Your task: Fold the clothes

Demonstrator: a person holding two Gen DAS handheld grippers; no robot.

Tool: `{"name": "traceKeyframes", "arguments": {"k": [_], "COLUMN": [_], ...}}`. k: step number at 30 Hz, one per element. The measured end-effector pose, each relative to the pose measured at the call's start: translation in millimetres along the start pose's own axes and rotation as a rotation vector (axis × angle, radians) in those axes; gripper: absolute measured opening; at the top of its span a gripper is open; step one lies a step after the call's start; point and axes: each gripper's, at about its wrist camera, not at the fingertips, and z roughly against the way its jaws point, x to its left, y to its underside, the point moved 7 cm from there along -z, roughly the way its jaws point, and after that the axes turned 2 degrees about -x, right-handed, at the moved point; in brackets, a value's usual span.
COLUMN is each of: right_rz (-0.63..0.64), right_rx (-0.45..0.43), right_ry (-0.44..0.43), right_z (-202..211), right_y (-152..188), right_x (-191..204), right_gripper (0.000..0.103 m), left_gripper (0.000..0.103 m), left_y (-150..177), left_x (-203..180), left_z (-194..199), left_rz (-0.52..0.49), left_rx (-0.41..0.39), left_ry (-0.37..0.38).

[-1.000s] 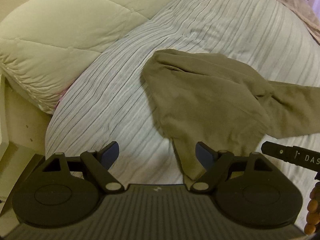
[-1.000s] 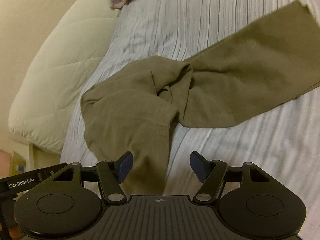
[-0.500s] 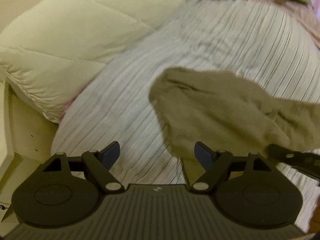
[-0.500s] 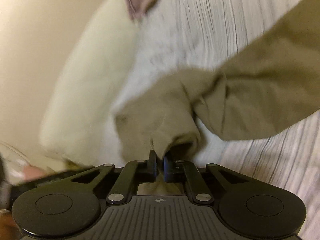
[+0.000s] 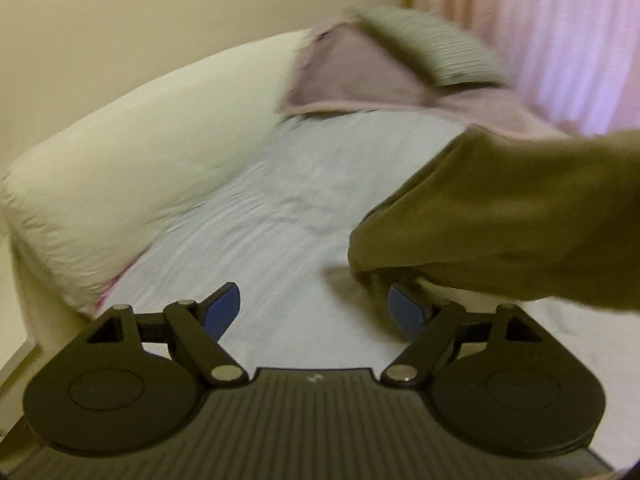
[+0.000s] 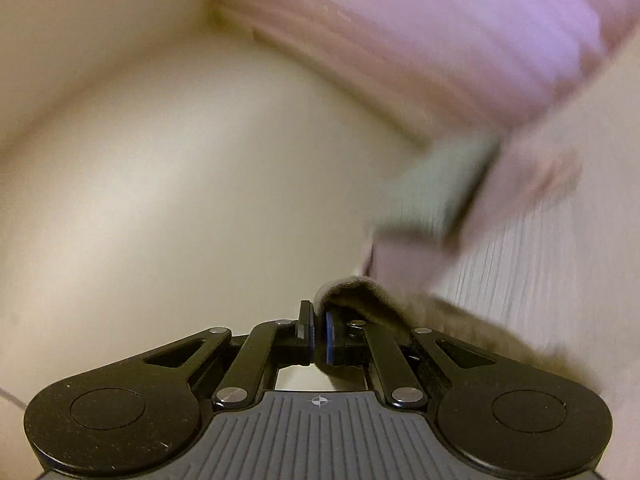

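the jaws of the right gripper (image 6: 317,334) are pressed together, and they pinch a small fold at the edge of the brown cloth (image 6: 360,300). the jaws of the left gripper (image 5: 313,312) are spread wide apart and hold nothing.

in the left view the brown cloth (image 5: 512,216) hangs up in the air on the right side, above the striped sheet (image 5: 280,208) of the bed. its low, rolled edge sits just above the left gripper's right pad. a big cream quilt (image 5: 132,152) lies along the left of the bed. at the far end there is a pinkish blanket (image 5: 360,80) with a striped pillow (image 5: 432,52) on it, and a pink curtain (image 5: 560,32) behind.

what could go wrong? only a little bit of cloth is caught in the right gripper, so i think a fast pull could make it slip out and drop in a heap. both pictures are blurry, so things seem to be moving quickly, and that makes a slip more likely. the cloth is soft and floppy, and it looks bunched, so it may land twisted and not flat. the open left gripper is very close to the hanging edge. if it closes on the wrong spot, it could grab a thick lump and make a crooked fold.

i cannot read any words or brand names here. there is just a small round mark on each gripper body.
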Motion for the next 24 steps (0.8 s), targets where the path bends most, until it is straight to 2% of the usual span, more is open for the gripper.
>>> {"name": "traceKeyframes", "arguments": {"k": [6,11,14,16,17,19,20,21,24], "right_rz": [0.189,0.336,0.414,0.46,0.468,0.409,0.355,0.317,0.234], "right_rx": [-0.234,-0.394,-0.429,-0.387,-0.317,-0.138,-0.056,0.004,0.114], "right_ry": [-0.005,0.016,0.113,0.287,0.41,0.676,0.794,0.89,1.08], "right_z": [130,238,289,314,321,337,349,362,412], "right_y": [-136,-219,-250,-260,-259,-246,-236,-221,-168], "right_x": [66,120,141,139,126,79,51,26,-30], "right_gripper": [0.003,0.003,0.003,0.003,0.003,0.032,0.08,0.092,0.092], "left_gripper": [0.079,0.079,0.079,0.079,0.079,0.079,0.079,0.079,0.079], "left_y": [-1,20,41,60,73,92,104,116,149], "left_x": [-117,-209,-261,-297,-314,-345,-362,-377,-410], "left_z": [76,136,161,172,177,181,182,184,190], "left_rz": [-0.066,-0.107,-0.131,-0.16,-0.179,-0.224,-0.26,-0.305,-0.449], "left_rx": [-0.086,-0.13,-0.126,-0.088,-0.062,-0.005,0.028,0.053,0.096], "left_ry": [0.166,0.292,0.364,0.411,0.433,0.471,0.487,0.497,0.513]}}
